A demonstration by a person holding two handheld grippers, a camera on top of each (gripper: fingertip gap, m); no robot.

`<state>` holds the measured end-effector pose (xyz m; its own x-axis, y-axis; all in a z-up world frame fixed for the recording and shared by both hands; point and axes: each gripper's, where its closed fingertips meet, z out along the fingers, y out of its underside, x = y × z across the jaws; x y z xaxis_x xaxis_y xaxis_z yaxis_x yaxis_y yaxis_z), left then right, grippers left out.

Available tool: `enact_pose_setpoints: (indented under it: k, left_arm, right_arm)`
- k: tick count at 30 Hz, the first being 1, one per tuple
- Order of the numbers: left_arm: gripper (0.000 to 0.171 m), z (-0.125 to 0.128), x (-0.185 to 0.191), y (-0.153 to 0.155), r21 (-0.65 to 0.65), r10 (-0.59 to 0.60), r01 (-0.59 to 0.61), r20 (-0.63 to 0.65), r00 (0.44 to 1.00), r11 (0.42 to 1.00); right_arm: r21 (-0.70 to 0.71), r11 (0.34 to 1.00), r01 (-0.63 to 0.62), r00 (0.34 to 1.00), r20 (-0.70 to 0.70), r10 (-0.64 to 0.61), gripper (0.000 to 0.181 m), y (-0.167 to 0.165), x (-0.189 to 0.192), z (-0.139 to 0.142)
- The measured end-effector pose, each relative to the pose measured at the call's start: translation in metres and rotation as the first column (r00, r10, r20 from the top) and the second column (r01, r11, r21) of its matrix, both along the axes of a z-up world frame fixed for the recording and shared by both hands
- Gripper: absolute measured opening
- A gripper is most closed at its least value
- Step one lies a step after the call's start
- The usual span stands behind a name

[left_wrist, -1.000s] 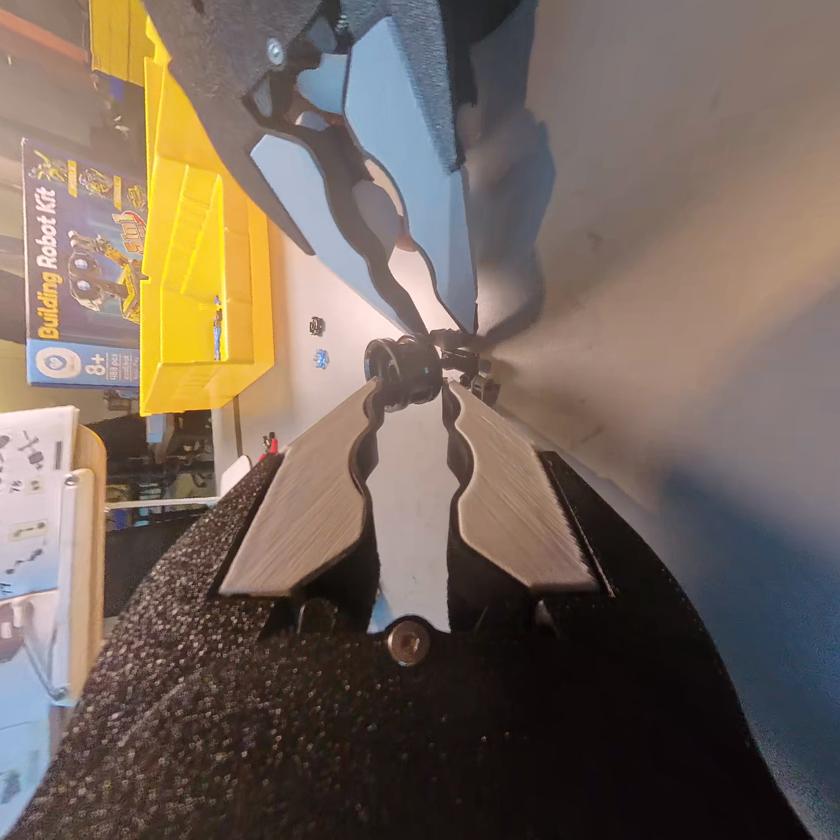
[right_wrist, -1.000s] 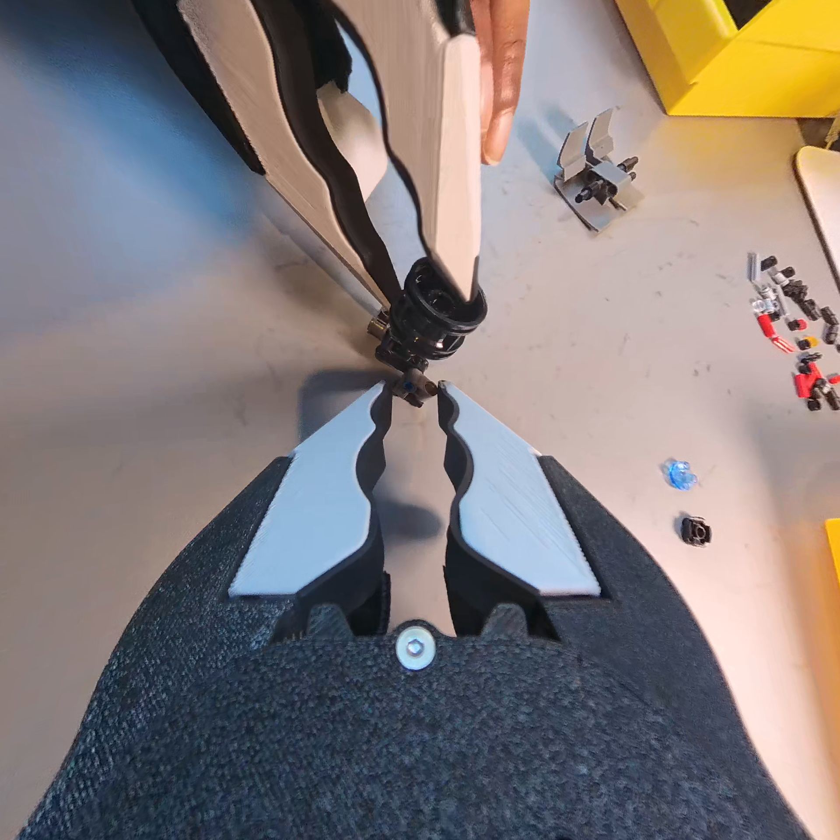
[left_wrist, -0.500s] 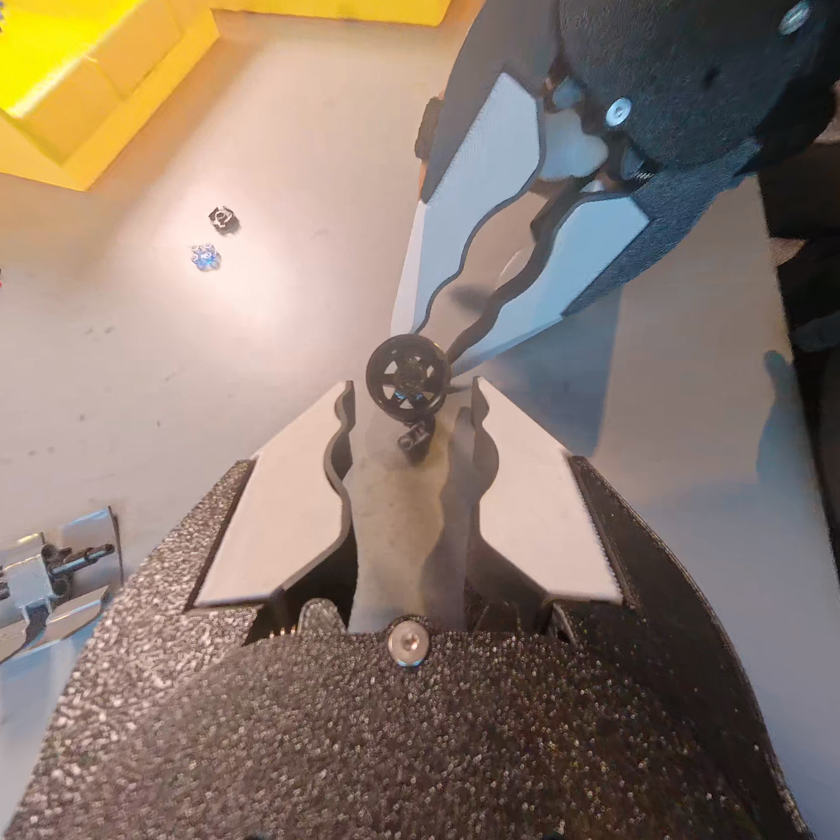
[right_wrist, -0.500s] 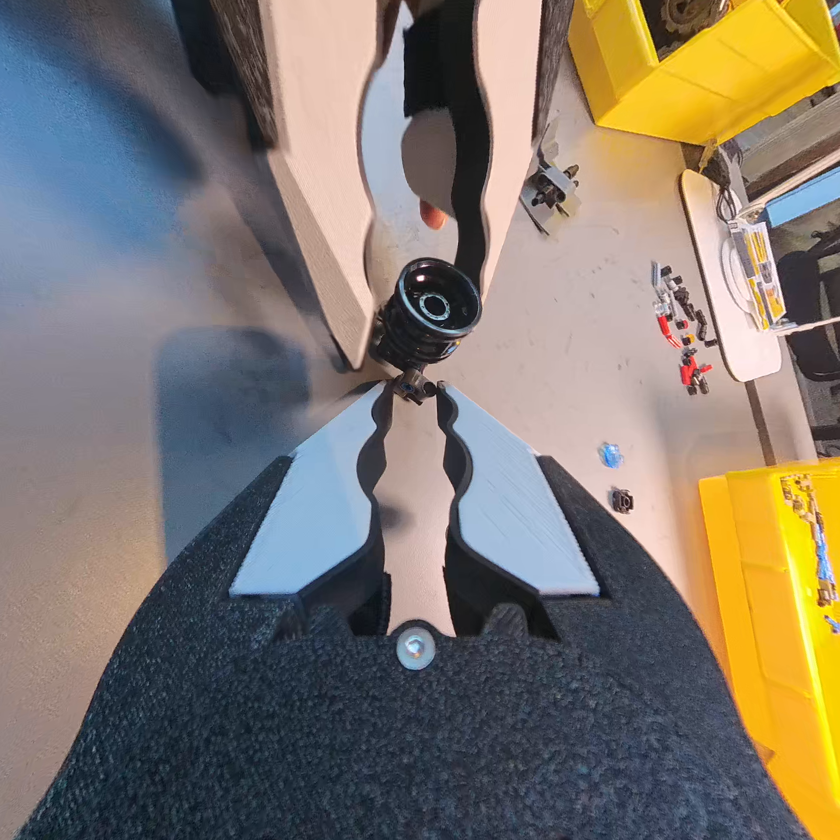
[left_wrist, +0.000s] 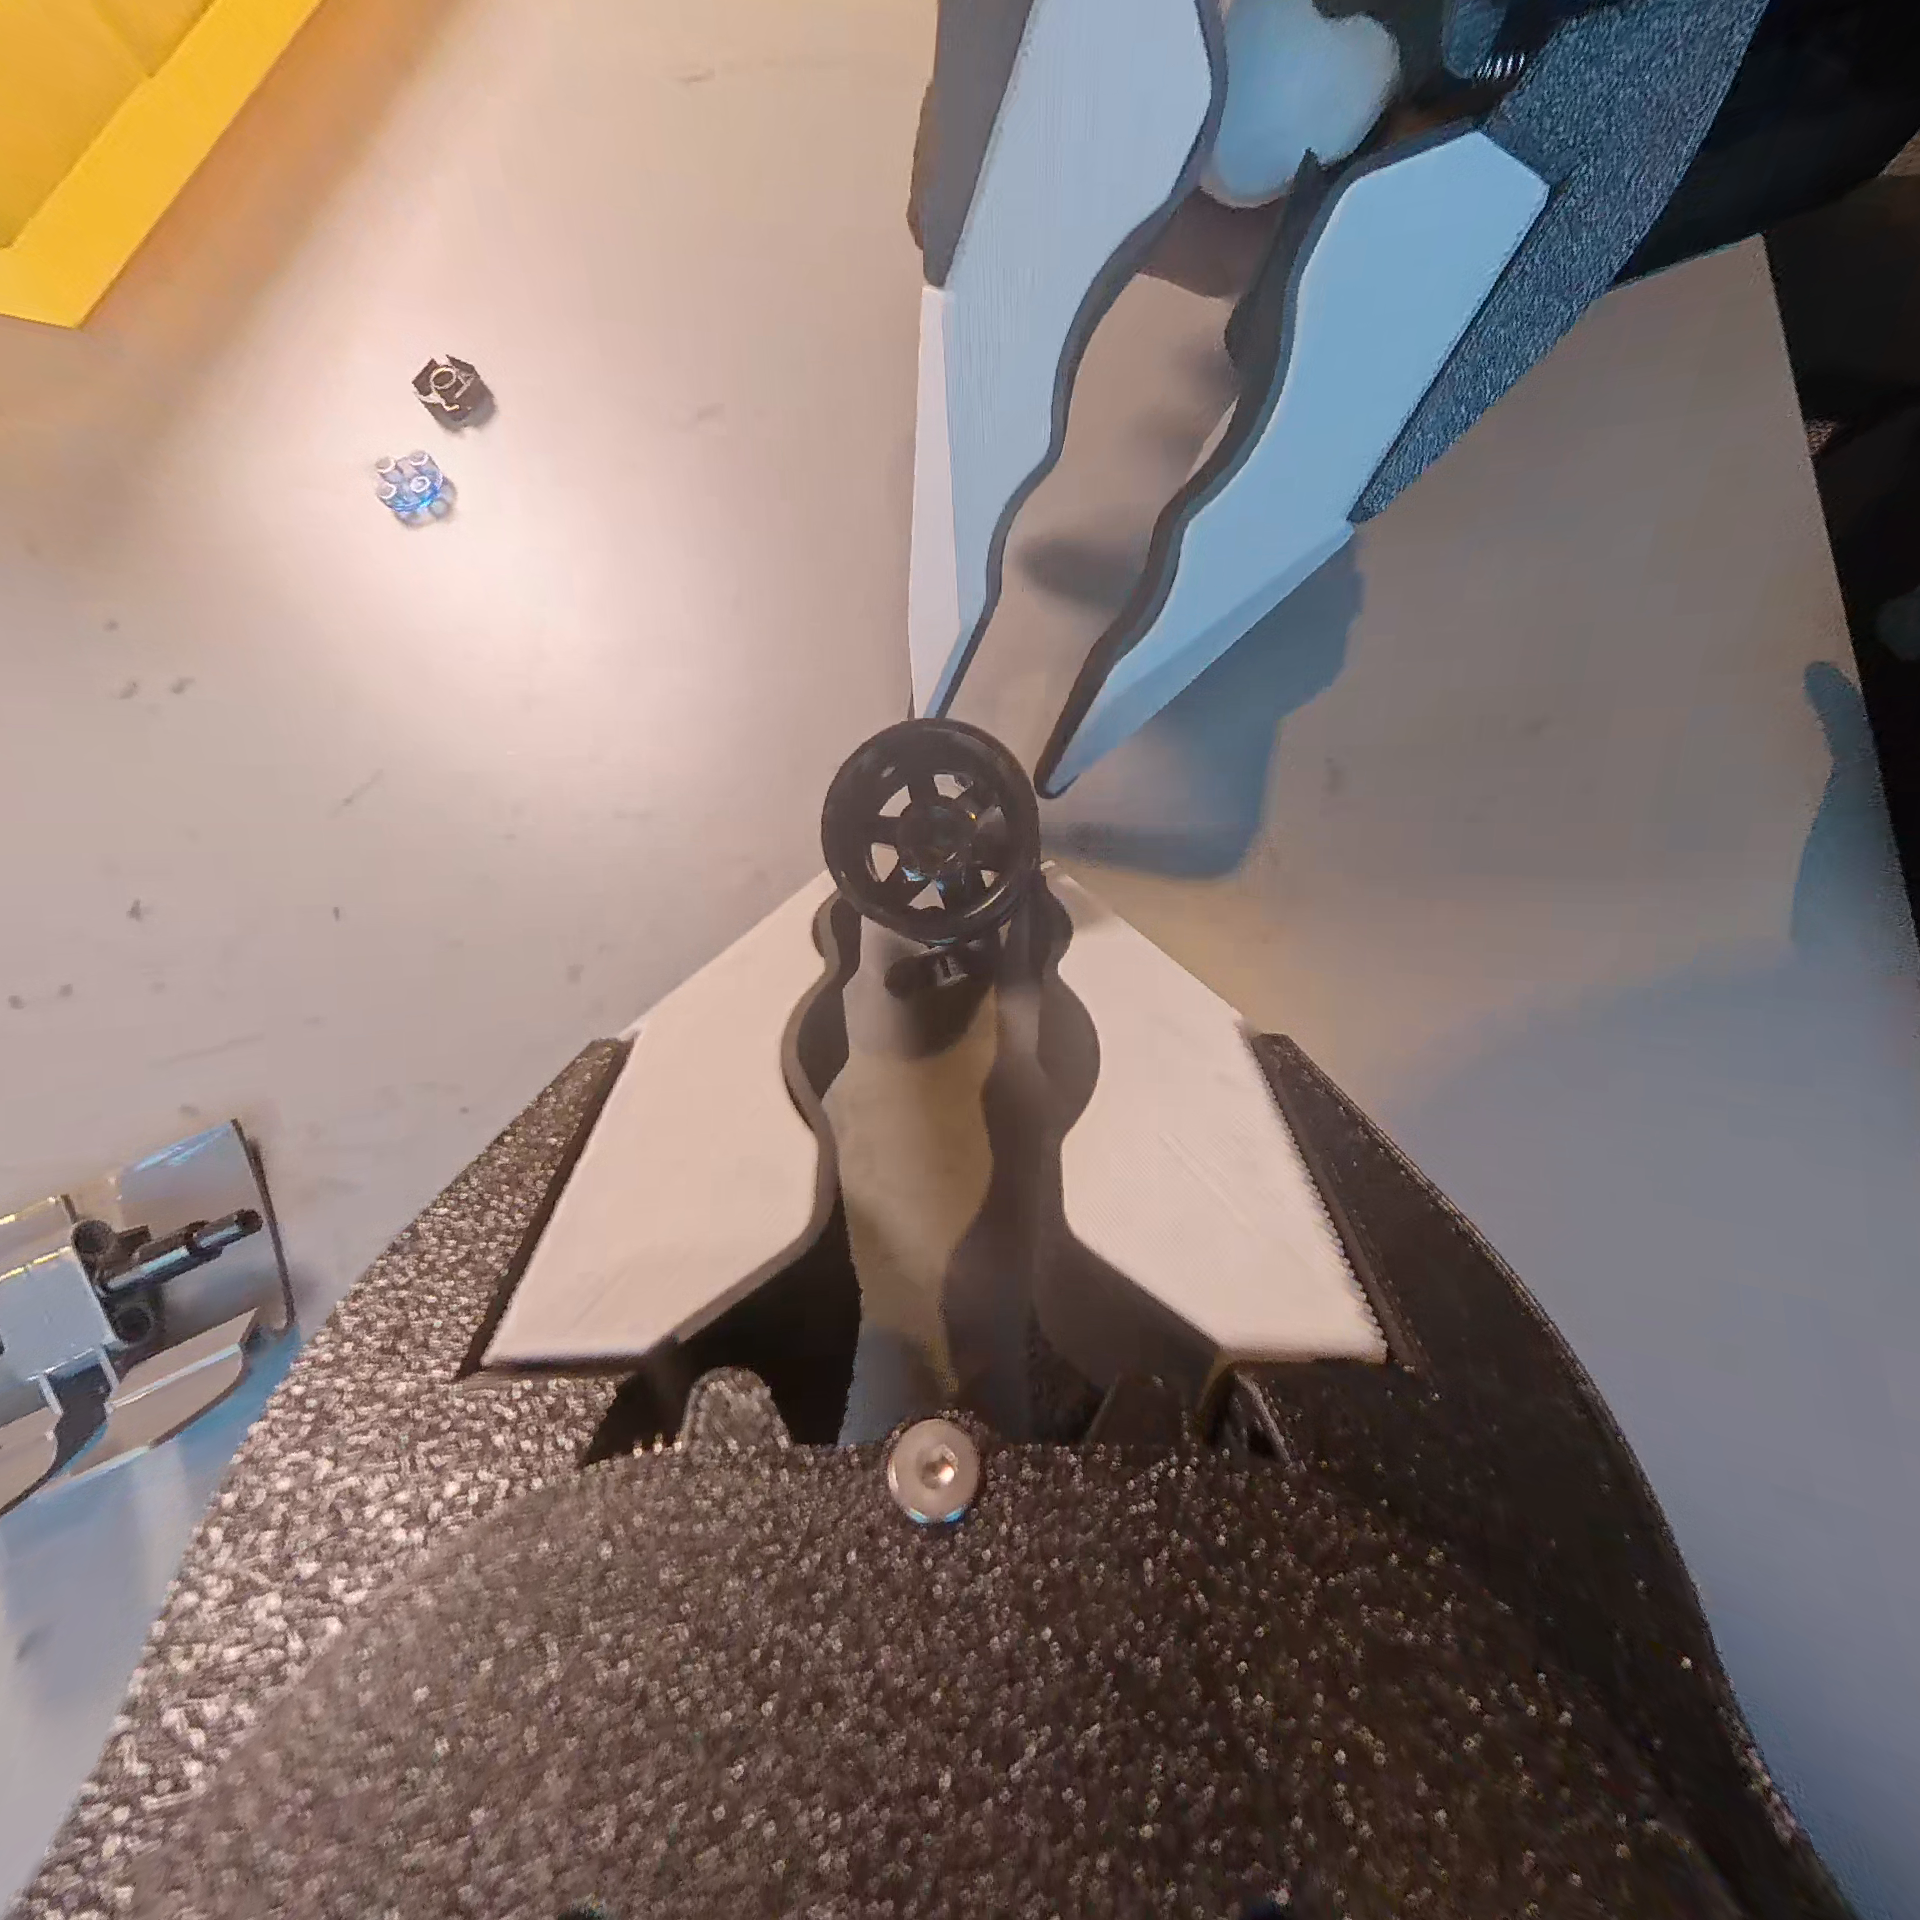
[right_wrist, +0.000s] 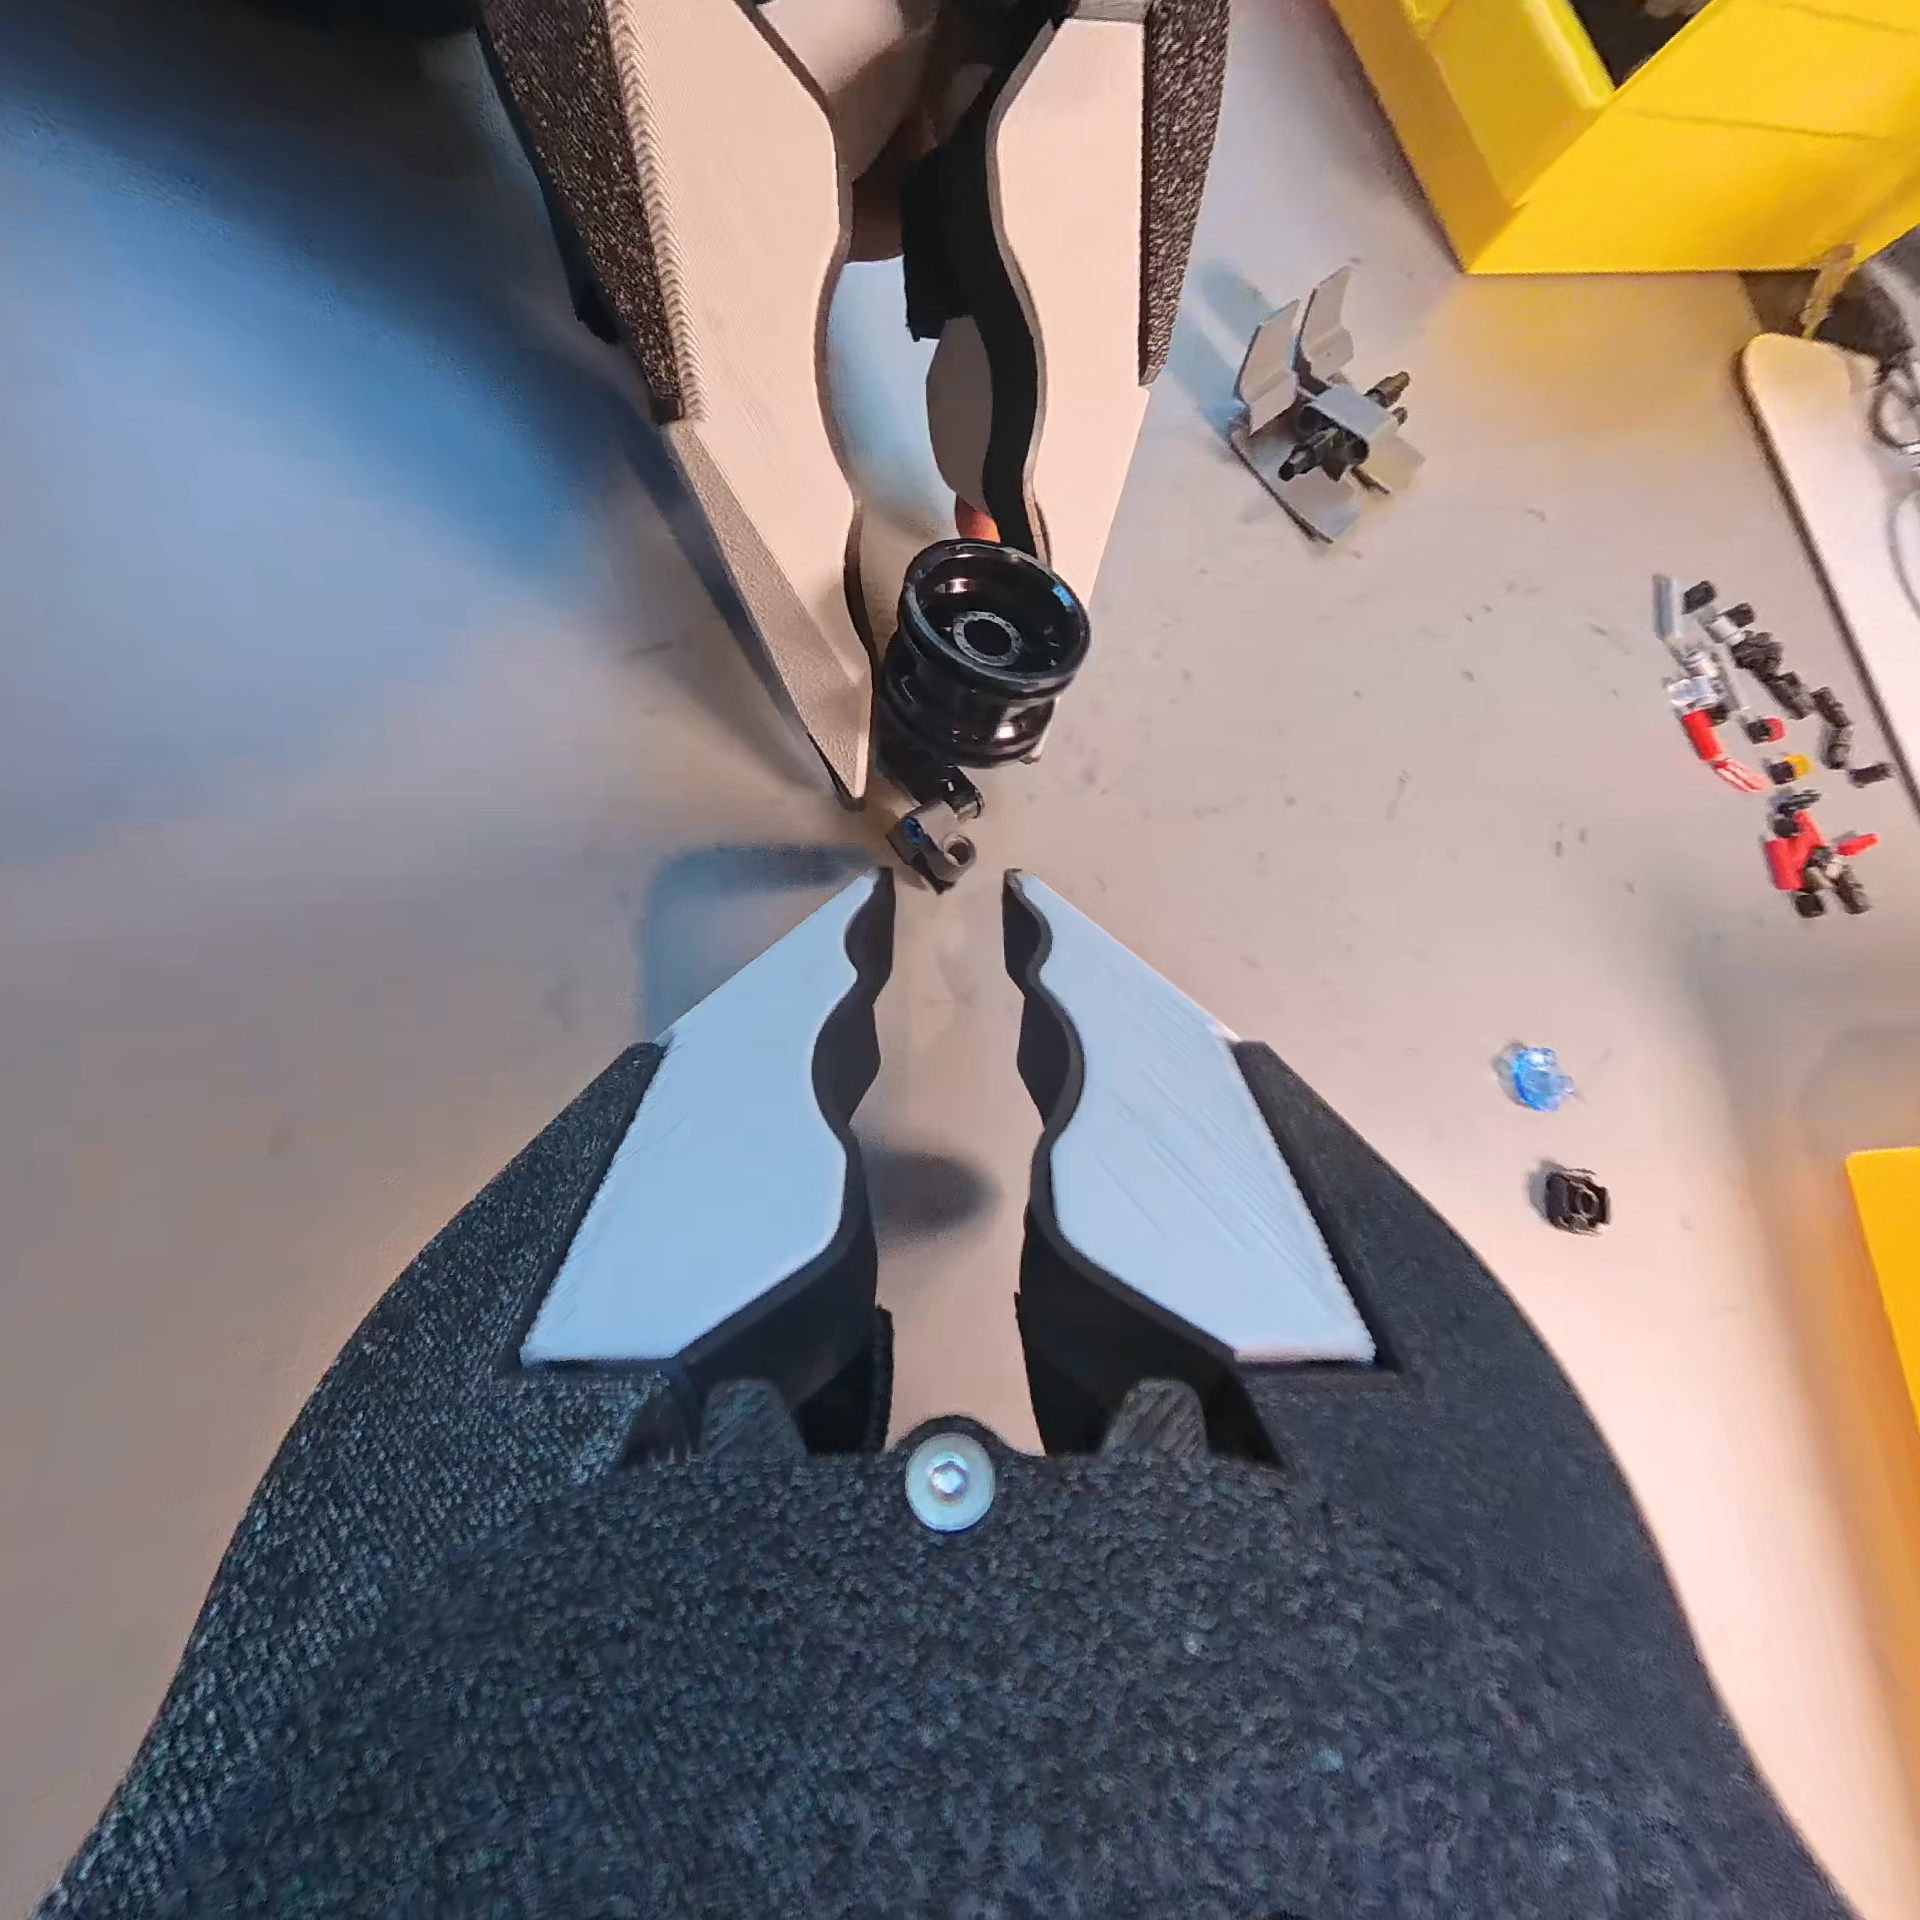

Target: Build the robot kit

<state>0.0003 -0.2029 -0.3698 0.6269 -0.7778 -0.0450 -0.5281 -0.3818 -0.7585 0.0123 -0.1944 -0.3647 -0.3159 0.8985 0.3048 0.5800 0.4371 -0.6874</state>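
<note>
- Black spoked wheel (left_wrist: 930, 836) is pinched at the very tips of the left gripper (left_wrist: 940, 902) fingers, above a pale counter (left_wrist: 520, 727).
- A small black connector (right_wrist: 935, 831) hangs from the wheel, just ahead of the right gripper (right_wrist: 945, 878), whose fingers stand slightly spread and hold nothing.
- Right of the right fingers lie a clear blue stud (right_wrist: 1532, 1075) and a black stud (right_wrist: 1574, 1200). Farther ahead are a grey winged assembly (right_wrist: 1320, 416) and a yellow bin (right_wrist: 1662, 156).
- Risk: the hold is tip-only on a round rim, so the wheel could probably twist or slip out. A nudge from the right fingers might knock the connector loose.
</note>
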Motion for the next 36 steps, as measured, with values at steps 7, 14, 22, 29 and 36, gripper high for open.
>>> enact_pose_setpoints:
  k: [7, 14, 22, 29, 36]
  left_arm:
    - [0.031, 0.000, -0.001, 0.000, -0.008, 0.011, -0.011, 0.006, 1.000, 1.000]
    - [0.030, -0.002, -0.003, -0.001, 0.008, -0.002, 0.002, -0.016, 1.000, 1.000]
    - [0.019, -0.005, -0.005, -0.004, 0.024, -0.017, 0.018, -0.053, 0.998, 1.000]
    - [0.018, -0.006, -0.004, -0.004, 0.002, -0.026, 0.026, -0.048, 0.999, 1.000]
    - [0.016, -0.005, -0.001, -0.004, -0.002, -0.026, 0.026, -0.049, 0.998, 1.000]
  right_arm:
    - [-0.027, 1.000, -0.010, 1.000, 0.019, 0.011, 0.011, -0.003, -0.006, -0.004]
    - [-0.040, 0.999, -0.017, 1.000, 0.023, 0.018, 0.009, -0.003, -0.004, -0.003]
    - [-0.049, 0.998, -0.040, 0.998, 0.039, 0.042, 0.013, -0.006, -0.001, -0.005]
    - [-0.144, 0.983, -0.117, 0.993, -0.041, 0.112, 0.028, -0.009, -0.007, 0.037]
    - [-0.137, 0.972, -0.190, 0.973, 0.108, 0.205, 0.038, -0.018, -0.024, 0.033]
